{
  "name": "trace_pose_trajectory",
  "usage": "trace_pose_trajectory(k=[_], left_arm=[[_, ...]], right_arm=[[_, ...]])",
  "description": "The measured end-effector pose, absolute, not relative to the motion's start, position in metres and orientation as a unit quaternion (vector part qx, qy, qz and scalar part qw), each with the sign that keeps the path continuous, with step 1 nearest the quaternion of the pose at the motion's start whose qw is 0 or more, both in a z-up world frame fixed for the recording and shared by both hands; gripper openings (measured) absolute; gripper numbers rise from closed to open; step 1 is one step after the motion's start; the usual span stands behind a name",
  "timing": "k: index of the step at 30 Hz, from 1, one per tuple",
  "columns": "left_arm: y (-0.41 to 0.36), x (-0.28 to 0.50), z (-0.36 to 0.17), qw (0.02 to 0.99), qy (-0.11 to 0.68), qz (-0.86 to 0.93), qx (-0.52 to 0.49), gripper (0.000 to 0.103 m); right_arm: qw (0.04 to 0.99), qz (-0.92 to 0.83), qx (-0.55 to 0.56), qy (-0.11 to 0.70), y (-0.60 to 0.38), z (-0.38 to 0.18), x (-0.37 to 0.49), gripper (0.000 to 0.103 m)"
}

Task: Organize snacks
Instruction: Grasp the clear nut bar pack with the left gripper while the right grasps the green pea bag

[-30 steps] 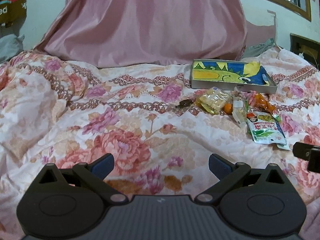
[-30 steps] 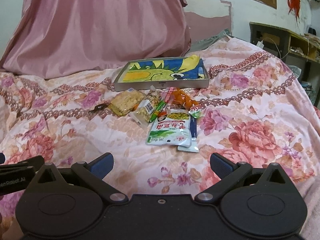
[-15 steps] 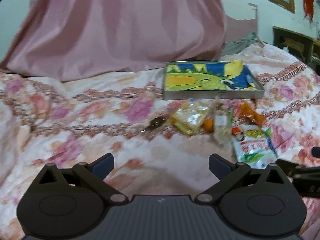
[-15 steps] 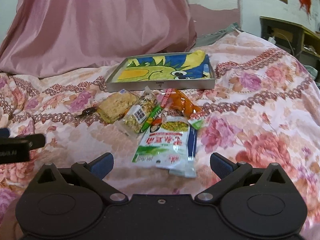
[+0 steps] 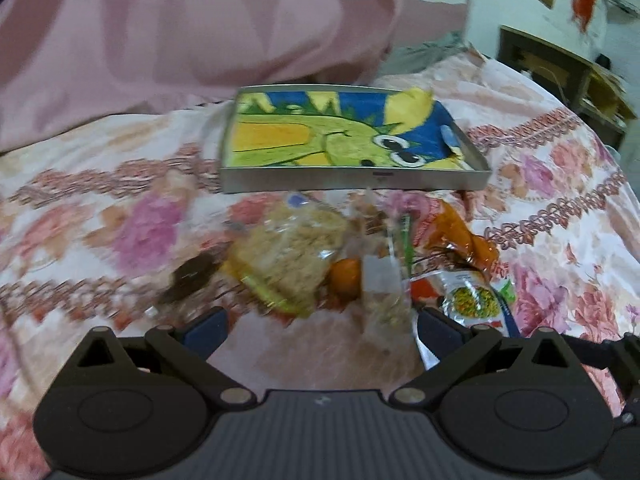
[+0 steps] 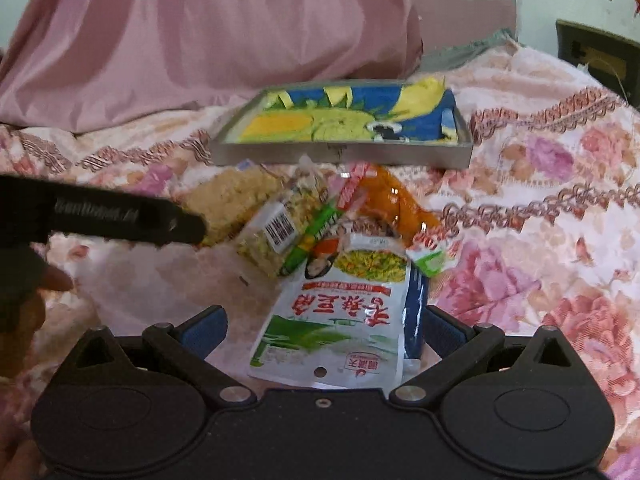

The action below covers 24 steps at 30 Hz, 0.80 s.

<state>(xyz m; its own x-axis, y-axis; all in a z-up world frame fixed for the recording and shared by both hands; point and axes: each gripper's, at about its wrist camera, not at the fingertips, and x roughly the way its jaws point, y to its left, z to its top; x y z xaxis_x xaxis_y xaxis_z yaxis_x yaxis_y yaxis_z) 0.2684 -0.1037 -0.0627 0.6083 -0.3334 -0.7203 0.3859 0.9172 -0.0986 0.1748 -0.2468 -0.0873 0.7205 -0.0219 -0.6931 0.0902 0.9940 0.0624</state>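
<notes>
A heap of snacks lies on the flowered bedspread in front of a metal tray (image 5: 352,182) (image 6: 340,156) lined with a cartoon picture. My left gripper (image 5: 320,326) is open just short of a clear bag of yellowish crackers (image 5: 288,256) (image 6: 232,200) and a small clear pack with a barcode label (image 5: 384,292) (image 6: 280,232). My right gripper (image 6: 322,326) is open, and the near end of a white and green pouch (image 6: 332,320) (image 5: 472,300) shows between its fingers. An orange packet (image 6: 392,200) (image 5: 460,236) lies behind the pouch.
One of the left gripper's fingers (image 6: 120,216) reaches in from the left in the right wrist view, with a person's hand (image 6: 24,280) behind it. A pink curtain (image 5: 180,40) hangs behind the tray. Wooden furniture (image 5: 560,68) stands at the far right.
Both grippers have moved forward towards the snack heap. The left one has swung to the right, so the crackers now sit just ahead of it. The pouch now reaches between the right fingers.
</notes>
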Motion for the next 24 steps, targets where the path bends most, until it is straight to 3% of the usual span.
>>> trace_pose_trajectory(k=[6,12,19,24], left_arm=[[-0.12,0.288,-0.079,0.878,0.411,-0.243,0.034,0.102],[-0.133,0.297,-0.09,0.858,0.435,-0.273,0.02,0.086],[-0.144,0.311,-0.097,0.843,0.455,-0.285,-0.003,0.056],[-0.149,0.32,-0.096,0.839,0.463,-0.285,-0.002,0.054]], right_arm=[[0.926,-0.053,0.045,0.37,-0.252,-0.101,0.187,0.099],[0.921,-0.04,0.066,0.382,-0.255,-0.111,0.192,0.094],[0.918,-0.047,0.067,0.389,-0.253,-0.119,0.199,0.095],[0.919,-0.057,0.037,0.388,-0.246,-0.125,0.207,0.098]])
